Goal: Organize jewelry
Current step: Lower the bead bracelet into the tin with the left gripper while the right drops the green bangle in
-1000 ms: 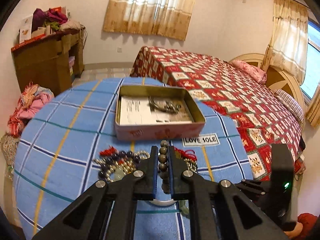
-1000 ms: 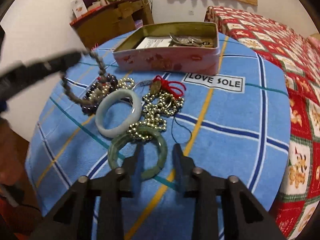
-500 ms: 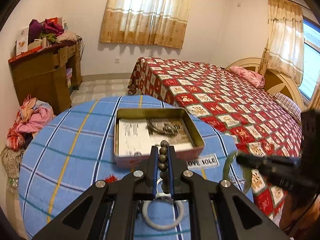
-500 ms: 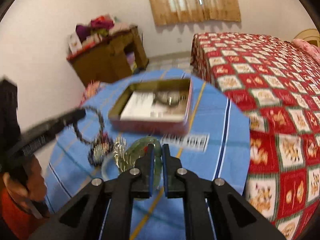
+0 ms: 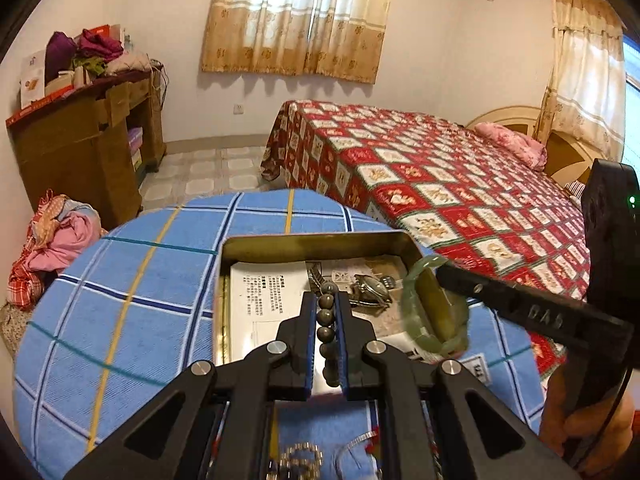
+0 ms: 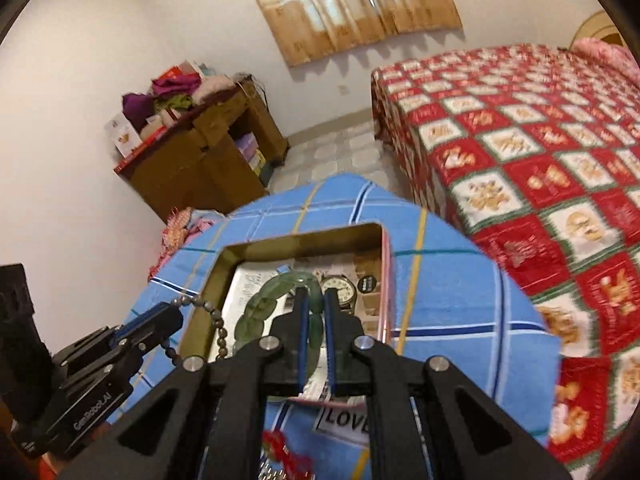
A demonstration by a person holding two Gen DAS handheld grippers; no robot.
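Note:
My left gripper is shut on a dark bead bracelet and holds it over the near part of the open pink tin. My right gripper is shut on a green jade bangle and holds it over the same tin. In the left wrist view the bangle hangs at the tin's right wall. In the right wrist view the bead bracelet dangles from the left gripper at the tin's left wall. A wristwatch and a leaflet lie inside the tin.
The tin stands on a round table with a blue checked cloth. Loose gold beads and a red cord lie at its near side. A bed with a red quilt is to the right, a brown cabinet at the back left.
Both grippers have moved forward with their pieces, from above the jewelry pile to above the open tin. A second ago the right gripper was open at the green bangle; it has since shut on it.

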